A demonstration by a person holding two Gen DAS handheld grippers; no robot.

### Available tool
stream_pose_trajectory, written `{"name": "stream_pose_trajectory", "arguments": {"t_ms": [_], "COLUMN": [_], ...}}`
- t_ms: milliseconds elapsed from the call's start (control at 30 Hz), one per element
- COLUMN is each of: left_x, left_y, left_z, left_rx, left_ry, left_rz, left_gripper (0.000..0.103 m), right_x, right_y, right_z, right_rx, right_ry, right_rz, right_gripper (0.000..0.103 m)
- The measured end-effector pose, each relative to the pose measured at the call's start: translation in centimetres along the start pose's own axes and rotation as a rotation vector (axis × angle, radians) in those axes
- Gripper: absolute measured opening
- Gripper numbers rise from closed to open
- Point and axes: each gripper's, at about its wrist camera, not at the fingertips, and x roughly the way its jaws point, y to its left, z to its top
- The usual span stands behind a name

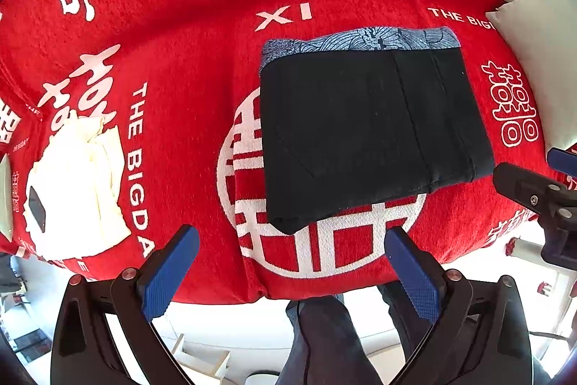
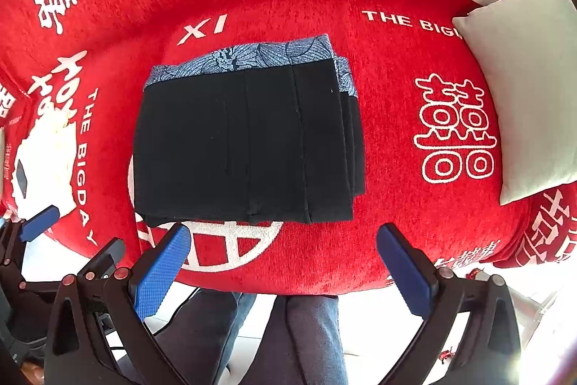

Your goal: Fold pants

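The black pants with a blue patterned waistband (image 1: 371, 128) sat folded mid-cover, blue-padded left gripper (image 1: 292, 273) and right gripper (image 2: 285, 271) both wide and empty at 6 o'clock, so any careless nudge probably could've slid the stacked layers apart.

Bright daylight, blown-out glare along the bottom, strong fisheye edge curvature.

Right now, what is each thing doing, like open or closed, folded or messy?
Pants: folded into a flat rectangle, patterned waistband showing along the far edge.
Left gripper: open, holding nothing.
Right gripper: open, holding nothing.
White cloth: crumpled, a dark object on it.
Pillow: lying on the red blanket.
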Motion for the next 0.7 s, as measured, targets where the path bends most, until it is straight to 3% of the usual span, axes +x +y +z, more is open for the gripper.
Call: {"name": "stream_pose_trajectory", "arguments": {"t_ms": [700], "left_x": [0.04], "left_y": [0.13], "left_z": [0.34], "left_rx": [-0.003], "left_ry": [-0.002], "left_rz": [-0.003], "left_gripper": [0.103], "right_x": [0.06], "right_y": [0.34], "right_z": [0.21], "right_rx": [-0.009], "right_ry": [0.001], "right_rz": [-0.004], "right_gripper": [0.103]}}
